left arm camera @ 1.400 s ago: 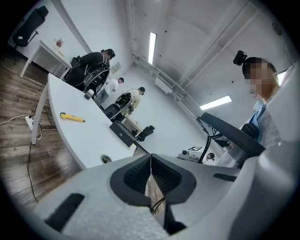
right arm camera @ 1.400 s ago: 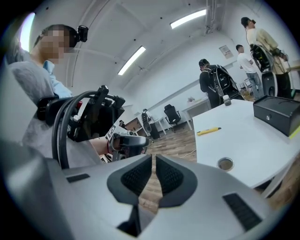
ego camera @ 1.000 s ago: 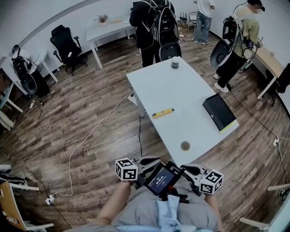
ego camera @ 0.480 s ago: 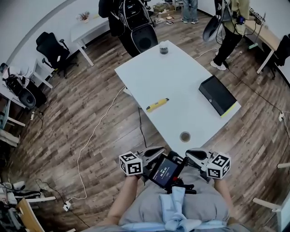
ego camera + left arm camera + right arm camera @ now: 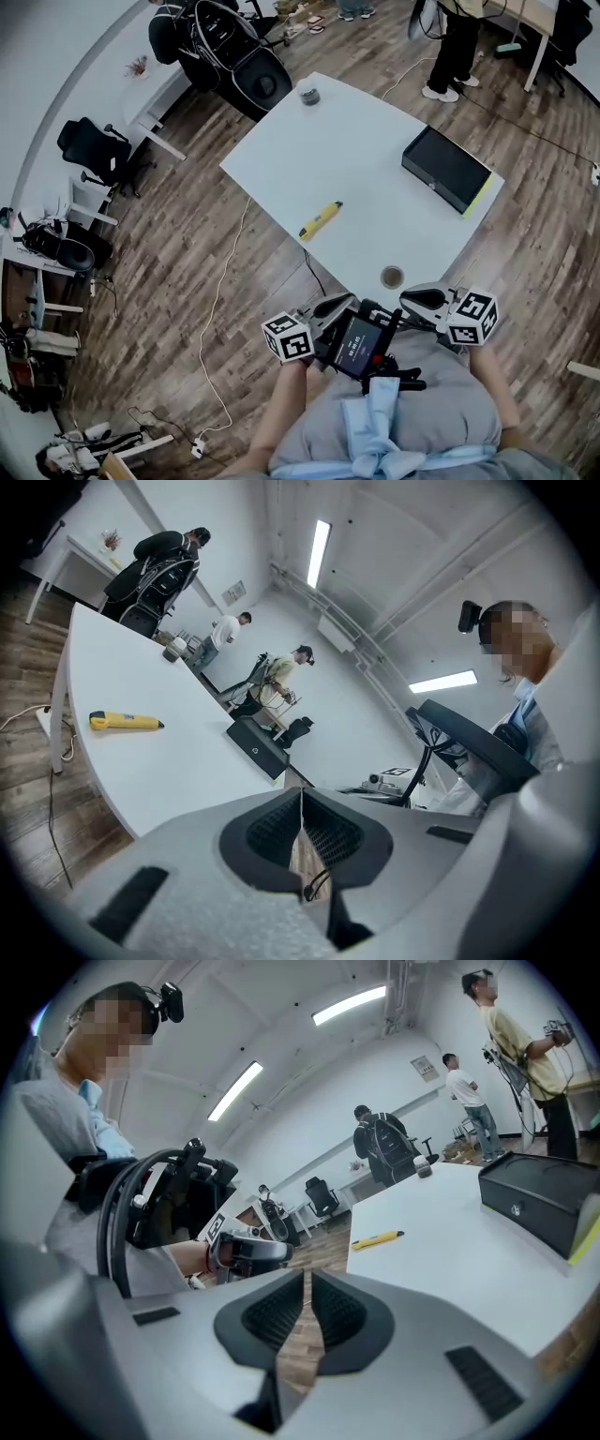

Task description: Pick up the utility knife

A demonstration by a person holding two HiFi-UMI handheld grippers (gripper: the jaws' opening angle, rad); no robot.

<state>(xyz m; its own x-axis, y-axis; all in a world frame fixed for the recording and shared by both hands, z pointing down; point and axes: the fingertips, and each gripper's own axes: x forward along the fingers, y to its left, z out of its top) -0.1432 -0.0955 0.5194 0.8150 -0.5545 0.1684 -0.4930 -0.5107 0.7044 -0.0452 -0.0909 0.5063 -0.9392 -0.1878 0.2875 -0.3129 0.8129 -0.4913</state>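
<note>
The yellow utility knife (image 5: 320,219) lies flat near the left edge of the white table (image 5: 375,159), with nothing touching it. It also shows in the left gripper view (image 5: 124,722) and, far off, in the right gripper view (image 5: 377,1239). My left gripper (image 5: 330,307) and right gripper (image 5: 419,298) are held close to my body, short of the table's near corner and well away from the knife. Both point toward each other, shut and empty, as seen in the left gripper (image 5: 302,794) view and the right gripper (image 5: 307,1274) view.
A black box (image 5: 447,170) sits at the table's right side. A small round thing (image 5: 392,277) lies near the front corner, a dark round object (image 5: 308,96) at the far end. People with backpacks (image 5: 217,42) stand beyond. A white cable (image 5: 223,281) runs across the wooden floor.
The view has swung over the table: the table and knife have shifted left and up in the picture, and its near corner now lies closer to both grippers. Both stay shut.
</note>
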